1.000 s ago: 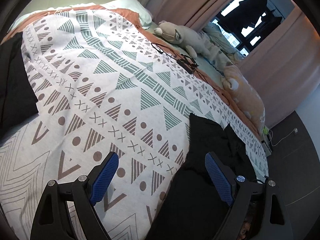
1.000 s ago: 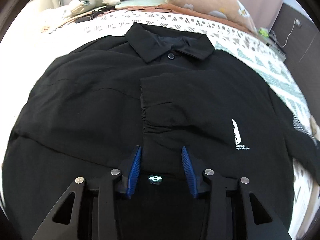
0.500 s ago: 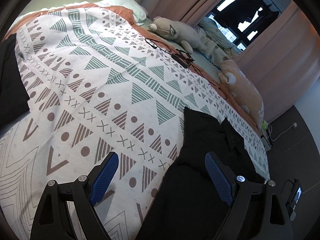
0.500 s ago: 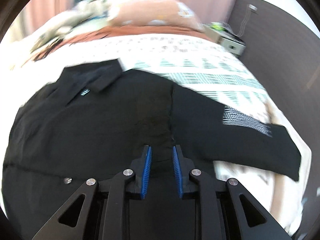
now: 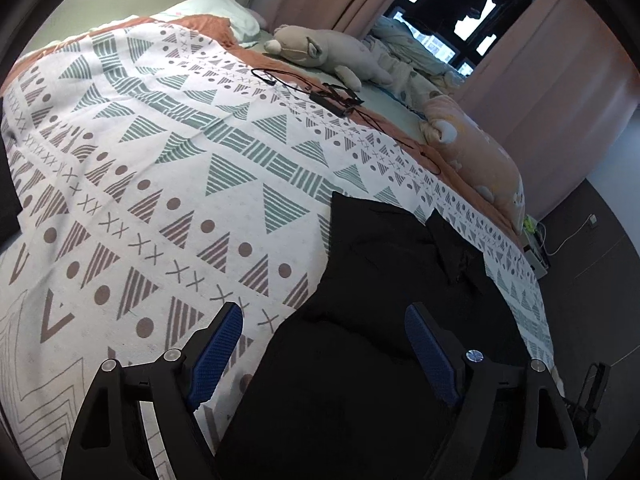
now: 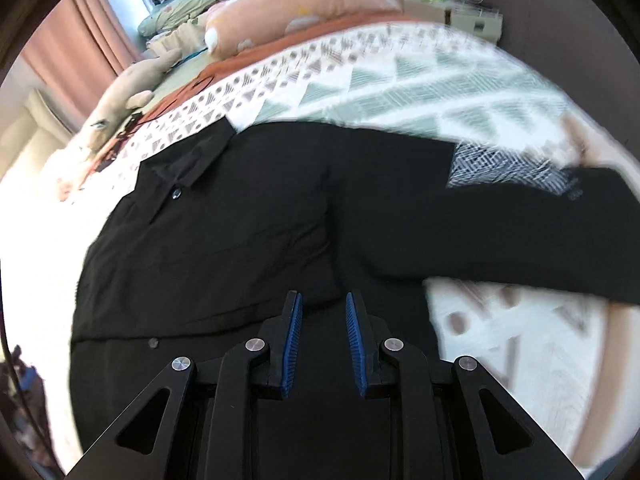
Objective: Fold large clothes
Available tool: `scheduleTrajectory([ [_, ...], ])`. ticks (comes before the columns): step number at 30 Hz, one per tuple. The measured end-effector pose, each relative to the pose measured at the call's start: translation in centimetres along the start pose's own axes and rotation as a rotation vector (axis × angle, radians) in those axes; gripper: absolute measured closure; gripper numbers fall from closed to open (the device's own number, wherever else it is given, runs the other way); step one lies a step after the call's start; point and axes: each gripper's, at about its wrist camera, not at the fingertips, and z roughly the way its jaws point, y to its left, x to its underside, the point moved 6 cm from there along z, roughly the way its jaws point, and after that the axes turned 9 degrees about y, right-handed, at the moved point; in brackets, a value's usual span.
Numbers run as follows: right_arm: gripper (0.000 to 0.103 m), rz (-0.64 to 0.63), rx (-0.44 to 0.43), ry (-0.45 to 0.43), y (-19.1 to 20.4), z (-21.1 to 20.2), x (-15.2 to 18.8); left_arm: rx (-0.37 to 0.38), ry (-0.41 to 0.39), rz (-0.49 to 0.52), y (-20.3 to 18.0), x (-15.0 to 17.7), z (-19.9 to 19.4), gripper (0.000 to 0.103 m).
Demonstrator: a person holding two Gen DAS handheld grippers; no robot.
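Note:
A black button-up shirt (image 6: 240, 240) lies spread on the patterned bedspread (image 6: 400, 80). Its collar (image 6: 192, 160) points to the upper left. One sleeve (image 6: 520, 232) stretches out to the right, with a white-patterned patch (image 6: 500, 168) near it. My right gripper (image 6: 324, 298) hovers over the shirt's lower middle, jaws narrow with a ridge of black fabric caught between them. In the left wrist view the shirt (image 5: 380, 280) lies at the lower right. My left gripper (image 5: 322, 312) stands wide over its left edge. Its jaws are closing, and the pads touch nothing.
Plush toys (image 5: 320, 48) and a peach pillow (image 5: 480, 152) line the bed's far side, with black cables (image 5: 332, 96) in front of them. Another dark garment (image 5: 6, 184) shows at the left edge. Curtains and a window stand behind; dark floor lies to the right.
My right gripper's jaws narrowed on the fabric, then swung right and rolled, bringing the outstretched sleeve into view. My left gripper slid toward the shirt, which now fills more of its view.

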Motion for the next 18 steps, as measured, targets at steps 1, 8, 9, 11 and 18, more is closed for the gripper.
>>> scheduleTrajectory([
  [1, 0.080, 0.007, -0.021, 0.013, 0.0, 1.0, 0.1, -0.005, 0.000, 0.005, -0.2, 0.0, 0.2, 0.021],
  [8, 0.080, 0.037, -0.079, 0.057, 0.2, 6.1, -0.1, -0.071, -0.012, 0.066, -2.0, 0.0, 1.5, 0.032],
  [9, 0.080, 0.032, -0.083, 0.049, 0.1, 6.3, -0.4, -0.077, -0.017, 0.079, -2.2, 0.0, 1.5, 0.032],
  [11, 0.080, 0.019, -0.085, 0.043, 0.3, 6.4, -0.9, -0.091, -0.035, 0.091, -2.5, 0.1, 1.5, 0.032],
  [18, 0.050, 0.008, -0.103, 0.023, -1.4, 3.5, -1.1, -0.039, -0.090, 0.030, -3.1, 0.3, 0.9, 0.031],
])
